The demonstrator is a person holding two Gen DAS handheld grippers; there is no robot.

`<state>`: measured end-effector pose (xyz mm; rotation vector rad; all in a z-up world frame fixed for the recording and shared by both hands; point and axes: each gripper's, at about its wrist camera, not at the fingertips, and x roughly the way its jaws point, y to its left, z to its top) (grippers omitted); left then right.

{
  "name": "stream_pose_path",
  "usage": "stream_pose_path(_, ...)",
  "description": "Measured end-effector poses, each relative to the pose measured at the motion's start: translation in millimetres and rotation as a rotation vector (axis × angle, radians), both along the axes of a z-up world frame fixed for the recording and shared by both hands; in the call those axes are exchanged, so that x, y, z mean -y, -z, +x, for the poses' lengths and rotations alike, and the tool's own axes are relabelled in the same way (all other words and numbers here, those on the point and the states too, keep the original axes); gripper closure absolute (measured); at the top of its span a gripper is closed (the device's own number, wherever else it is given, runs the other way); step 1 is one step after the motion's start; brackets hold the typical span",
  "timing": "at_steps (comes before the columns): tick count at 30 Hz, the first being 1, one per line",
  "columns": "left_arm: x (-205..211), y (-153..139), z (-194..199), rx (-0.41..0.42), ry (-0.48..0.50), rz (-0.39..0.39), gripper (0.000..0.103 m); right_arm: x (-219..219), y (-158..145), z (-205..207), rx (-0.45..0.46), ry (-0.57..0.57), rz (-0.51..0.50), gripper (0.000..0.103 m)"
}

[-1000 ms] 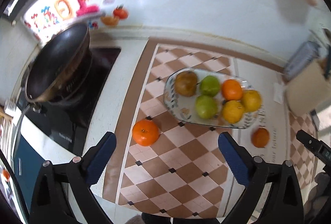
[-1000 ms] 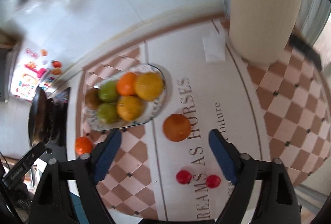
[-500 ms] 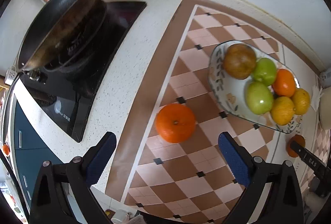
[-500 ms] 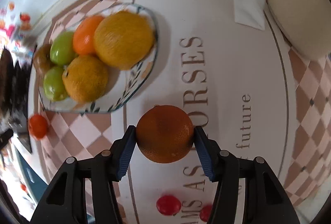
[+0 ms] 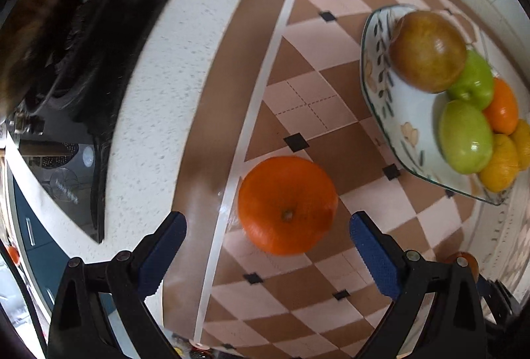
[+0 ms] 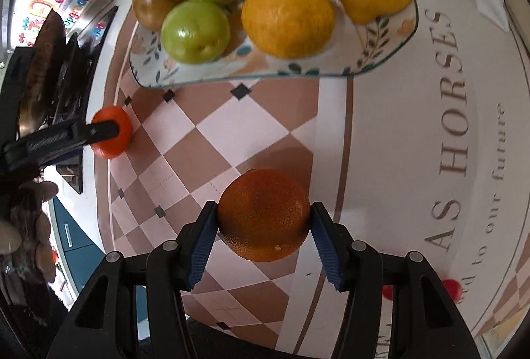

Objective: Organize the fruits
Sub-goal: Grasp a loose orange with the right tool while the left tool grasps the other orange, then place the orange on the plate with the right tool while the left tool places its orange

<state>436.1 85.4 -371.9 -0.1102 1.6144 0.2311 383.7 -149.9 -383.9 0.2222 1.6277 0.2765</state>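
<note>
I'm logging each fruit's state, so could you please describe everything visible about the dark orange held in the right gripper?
The dark orange is round, deep orange-brown, with a dimpled, slightly glossy peel and a small pale spot low on its front. The right gripper is shut on it, one blue ribbed pad pressing each side. It sits in front of the fruit plate, over the checkered mat; whether it touches the mat is unclear.

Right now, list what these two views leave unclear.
- Underside of the dark orange: right wrist view, hidden by the fruit itself and the right claw, so lift-off is unclear.
- Small red items: right wrist view, partly behind the claw's arm, too small to identify.
- Pan: left wrist view, blurred and cut by the edge.
</note>
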Motion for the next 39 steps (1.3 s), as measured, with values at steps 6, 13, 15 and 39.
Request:
stream_pose_path(6,7,12,3,0.018,0.034,-0.042,0.042,1,-1,-5,0.003,0.013,0.001,0.044)
stream_pose_path(13,33,10,-27,0.012,0.033,-0.125,0.042,6,-1,-2,0.003,0.027,0.008,0.044)
stream_pose_path(15,46,10,-36,0.015,0.056,-0.117,0.042,8,-1,-2,0.002,0.031,0.012,0.044)
stream_pose_path(39,49,-37,66,0.087,0.030,-0.192,0.042,92,-41,81,0.162,0.273,0.007,0.044)
